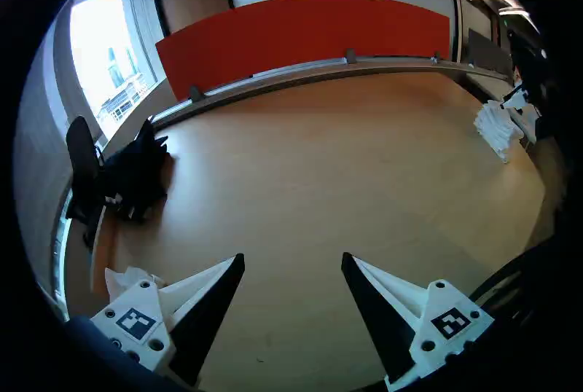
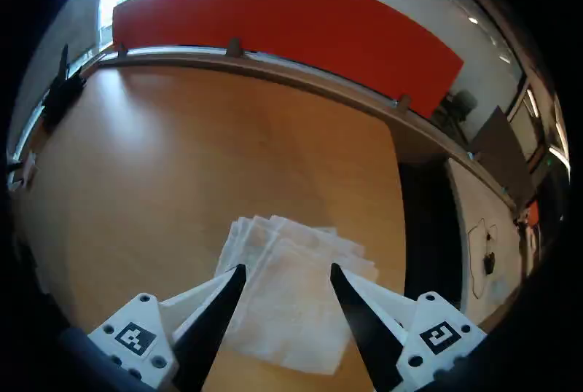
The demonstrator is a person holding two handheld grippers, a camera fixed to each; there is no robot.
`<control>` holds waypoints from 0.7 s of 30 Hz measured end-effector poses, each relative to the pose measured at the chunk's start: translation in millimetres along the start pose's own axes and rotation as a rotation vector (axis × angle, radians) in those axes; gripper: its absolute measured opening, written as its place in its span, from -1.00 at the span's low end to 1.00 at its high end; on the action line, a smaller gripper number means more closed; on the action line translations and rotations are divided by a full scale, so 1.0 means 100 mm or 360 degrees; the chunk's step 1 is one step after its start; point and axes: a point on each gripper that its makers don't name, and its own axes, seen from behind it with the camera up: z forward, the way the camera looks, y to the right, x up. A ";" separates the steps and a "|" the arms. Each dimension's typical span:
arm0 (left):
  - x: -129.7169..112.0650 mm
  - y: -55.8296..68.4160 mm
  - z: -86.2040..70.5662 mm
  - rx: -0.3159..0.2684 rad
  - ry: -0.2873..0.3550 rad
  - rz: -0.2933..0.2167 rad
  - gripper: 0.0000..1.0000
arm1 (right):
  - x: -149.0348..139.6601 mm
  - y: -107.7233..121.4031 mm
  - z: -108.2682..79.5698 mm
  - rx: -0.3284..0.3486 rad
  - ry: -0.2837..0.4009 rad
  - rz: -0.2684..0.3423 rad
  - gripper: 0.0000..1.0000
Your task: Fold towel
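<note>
Right gripper (image 2: 287,268) fingers apart, poised over towels (image 2: 291,304) stacked on surface (image 2: 182,159). Left gripper (image 1: 291,255) fingers apart, empty. Nothing gripped; folding apparently not begun, all steps left.

left tongs (image 1: 292,254): one pair
right tongs (image 2: 288,266): one pair
towel pile (image 2: 291,312): one
red panel (image 1: 306,31): one
black bag (image 1: 138,170): one
chair (image 1: 81,159): one

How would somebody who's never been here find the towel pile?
Start at the long red partition panel behind the big wooden table. Come down to the table's near right edge, just ahead of the right gripper: there lies the stack of white cloth towels. It is the pale, flat, fanned-out pile, unlike the black bundle on the table's far left.
</note>
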 end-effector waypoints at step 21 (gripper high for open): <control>0.14 -0.03 0.01 0.0023 0.0065 -0.0055 0.98 | 0.63 -0.13 -0.30 -0.0064 0.0583 0.0453 0.79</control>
